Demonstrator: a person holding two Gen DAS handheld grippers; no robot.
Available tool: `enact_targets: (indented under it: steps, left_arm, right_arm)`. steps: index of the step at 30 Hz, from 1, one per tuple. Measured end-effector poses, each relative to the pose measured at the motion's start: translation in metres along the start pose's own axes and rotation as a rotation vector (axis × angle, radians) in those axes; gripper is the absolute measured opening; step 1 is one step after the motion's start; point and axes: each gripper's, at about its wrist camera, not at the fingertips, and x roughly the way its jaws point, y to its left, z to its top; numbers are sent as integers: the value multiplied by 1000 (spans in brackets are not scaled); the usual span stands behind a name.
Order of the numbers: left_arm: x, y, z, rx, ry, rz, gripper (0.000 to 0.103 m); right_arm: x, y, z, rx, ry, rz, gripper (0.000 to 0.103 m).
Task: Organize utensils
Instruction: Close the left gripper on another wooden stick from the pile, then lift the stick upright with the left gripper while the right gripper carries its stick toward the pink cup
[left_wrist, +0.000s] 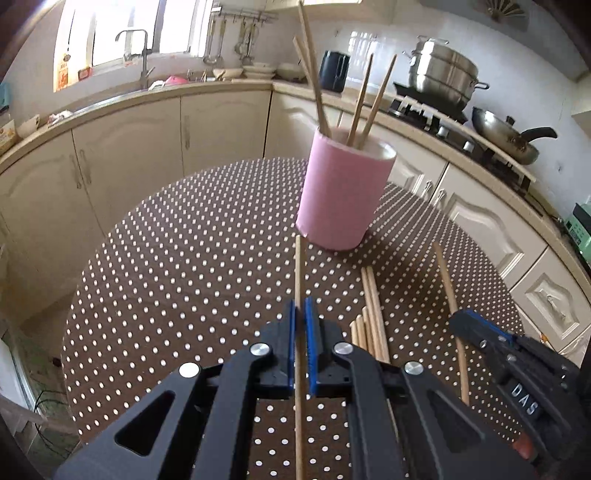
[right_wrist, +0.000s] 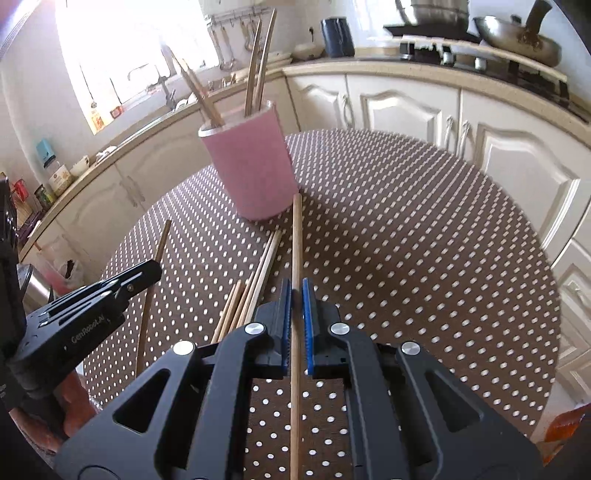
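Observation:
A pink cylindrical holder (left_wrist: 341, 192) (right_wrist: 251, 170) stands on the round polka-dot table (left_wrist: 184, 240) (right_wrist: 424, 240) with several wooden chopsticks upright in it. My left gripper (left_wrist: 300, 306) is shut on a single chopstick (left_wrist: 297, 266) that points toward the holder's base. My right gripper (right_wrist: 294, 288) is shut on another chopstick (right_wrist: 296, 236), its tip near the holder's base. Several loose chopsticks (left_wrist: 373, 314) (right_wrist: 255, 284) lie on the table between the two grippers. The right gripper shows in the left wrist view (left_wrist: 465, 317), the left gripper in the right wrist view (right_wrist: 153, 267).
Cream kitchen cabinets and a counter curve behind the table. A sink with a tap (left_wrist: 142, 55) is at back left. A stove with a steel steamer pot (left_wrist: 443, 70) and a wok (left_wrist: 506, 136) is at back right. A dark canister (left_wrist: 334, 70) stands in the corner.

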Motion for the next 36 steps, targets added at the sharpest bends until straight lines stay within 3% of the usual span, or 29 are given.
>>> enact_targets:
  steps: [8,18,25,36]
  left_arm:
    - [-31,-10,10,35,-122,-4,6]
    - [-69,-17,27,29,-283,17,6]
    - [-79,-13,42,-10,-326,13,6]
    - [-86,-19,63,12,-397,3,6]
  right_arm:
    - [-39,0,16,2,-169,-41,6]
    - [-67,7,29,-20,-267,-52,6]
    - [-77,11,44,-24,-326,-62,6]
    - [-80,23,70,-52,-383,-62,6]
